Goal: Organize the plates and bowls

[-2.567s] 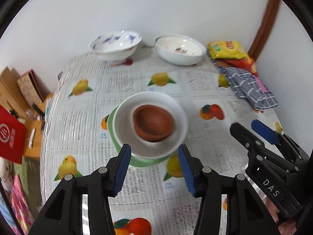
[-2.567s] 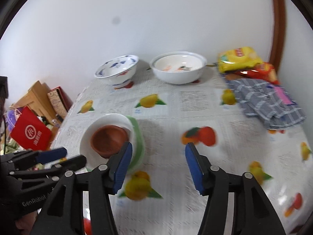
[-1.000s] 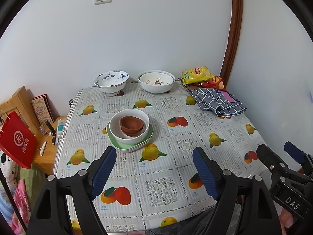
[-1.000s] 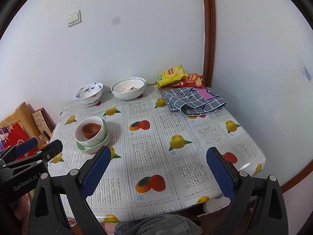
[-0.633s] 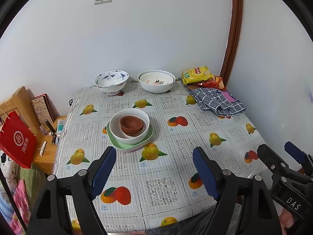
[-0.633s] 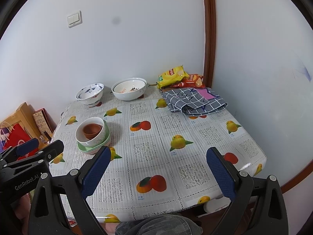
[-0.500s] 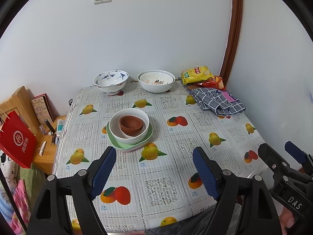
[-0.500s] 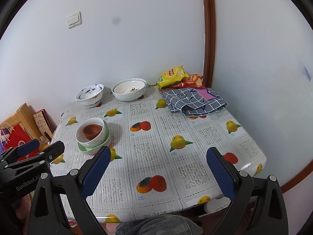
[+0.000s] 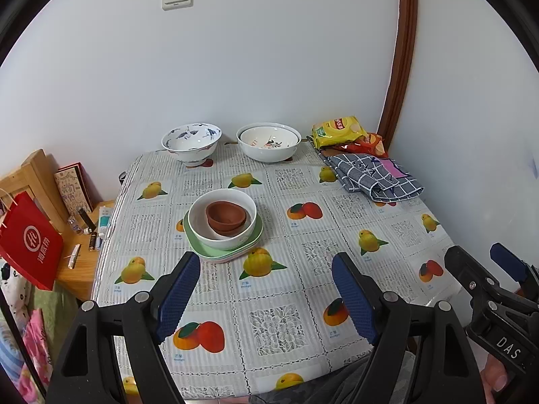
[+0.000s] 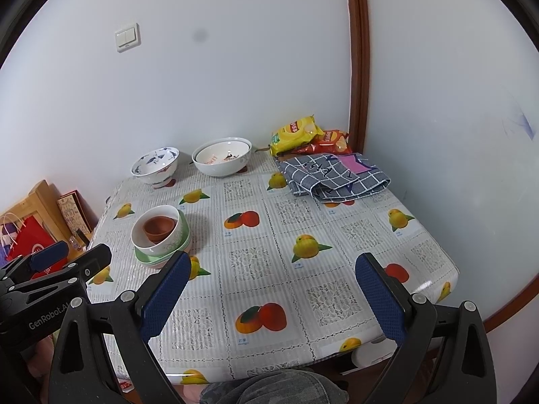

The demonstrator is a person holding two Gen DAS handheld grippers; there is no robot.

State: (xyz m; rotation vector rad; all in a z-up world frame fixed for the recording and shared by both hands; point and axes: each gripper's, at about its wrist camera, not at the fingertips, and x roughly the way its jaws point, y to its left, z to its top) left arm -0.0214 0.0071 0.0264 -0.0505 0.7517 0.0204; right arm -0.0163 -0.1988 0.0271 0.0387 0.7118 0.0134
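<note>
Fruit-print tablecloth [image 9: 279, 306], white walls [image 9: 269, 60], brown door trim [image 9: 401, 50]

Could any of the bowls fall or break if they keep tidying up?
Maybe. The brown bowl sits tilted inside the white bowl on the green plates, so lifting that whole stack could make it slide. The blue-patterned bowl stands near the table's far left corner and could get nudged off. Both tools, the left and right, are open and empty.
</note>
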